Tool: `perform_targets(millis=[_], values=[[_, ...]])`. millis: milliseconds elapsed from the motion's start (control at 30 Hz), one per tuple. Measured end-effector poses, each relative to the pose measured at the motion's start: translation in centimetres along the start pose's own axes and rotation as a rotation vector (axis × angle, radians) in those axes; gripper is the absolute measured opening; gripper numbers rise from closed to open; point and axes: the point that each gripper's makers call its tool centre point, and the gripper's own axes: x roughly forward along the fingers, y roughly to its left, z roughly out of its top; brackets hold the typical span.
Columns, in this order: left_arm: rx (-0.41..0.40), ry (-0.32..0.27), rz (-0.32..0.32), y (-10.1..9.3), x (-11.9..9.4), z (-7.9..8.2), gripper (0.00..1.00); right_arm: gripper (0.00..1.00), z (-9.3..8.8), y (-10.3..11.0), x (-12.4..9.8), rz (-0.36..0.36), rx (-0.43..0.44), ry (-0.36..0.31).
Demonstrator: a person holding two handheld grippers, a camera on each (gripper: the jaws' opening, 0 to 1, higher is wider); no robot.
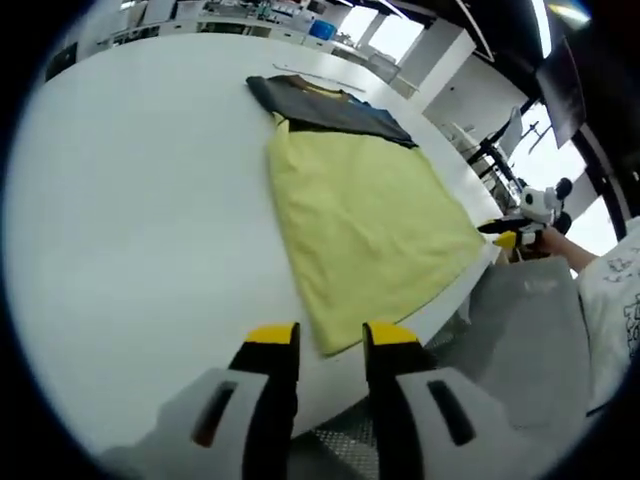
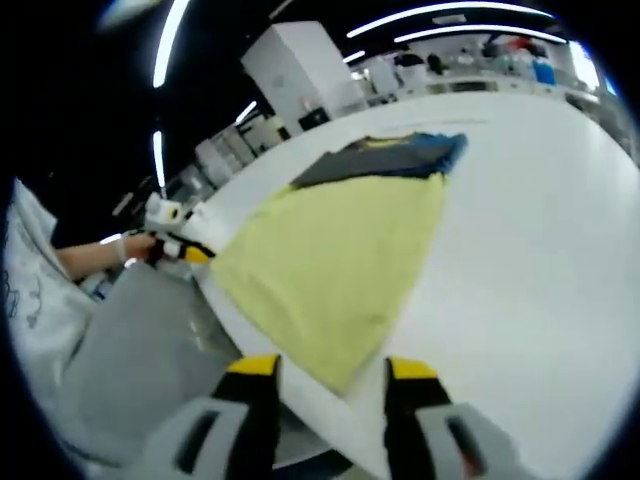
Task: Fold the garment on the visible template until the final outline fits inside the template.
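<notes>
A yellow garment (image 1: 365,215) with a dark grey upper part (image 1: 330,105) lies flat on the white table (image 1: 140,200). A blue edge (image 2: 445,150) peeks out beside the dark part (image 2: 385,158). My left gripper (image 1: 330,340) is open at the table's near edge, its yellow tips on either side of the garment's near corner. My right gripper (image 2: 332,370) is open too, around another hem corner of the yellow garment (image 2: 340,260). The right gripper (image 1: 512,236) shows beside the hem's far corner in the left gripper view, and the left gripper (image 2: 185,250) shows likewise in the right gripper view.
The person's grey clothing (image 1: 530,330) and white printed sleeve (image 1: 615,290) hang just off the table edge. Wide bare tabletop (image 2: 540,260) lies beside the garment. Lab benches (image 1: 250,15) and a white cabinet (image 2: 300,60) stand beyond the table.
</notes>
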Motion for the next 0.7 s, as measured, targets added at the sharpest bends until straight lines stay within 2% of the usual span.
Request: perform_targets(millis=[100, 233, 400, 567, 700], values=[[-0.013, 0.012, -0.003, -0.1, 0.3, -0.3, 0.16, 0.23, -0.4, -0.5, 0.2, 0.003, 0.008, 0.018], [-0.020, 0.012, -0.005, -0.3, 0.6, -0.6, 0.10, 0.20, -0.4, -0.6, 0.4, 0.006, 0.029, 0.012], [-0.039, 0.014, -0.005, 0.0, 0.8, -0.8, 0.02, 0.10, -0.3, -0.9, 0.6, 0.004, 0.054, 0.007], [-0.053, 0.012, 0.001, -0.2, 0.8, -0.7, 0.00, 0.00, -0.2, -1.1, 0.9, -0.013, 0.091, 0.005], [-0.041, 0.024, -0.009, -0.3, 0.5, -1.0, 0.00, 0.00, -0.1, -1.2, 0.5, -0.012, 0.087, 0.003]])
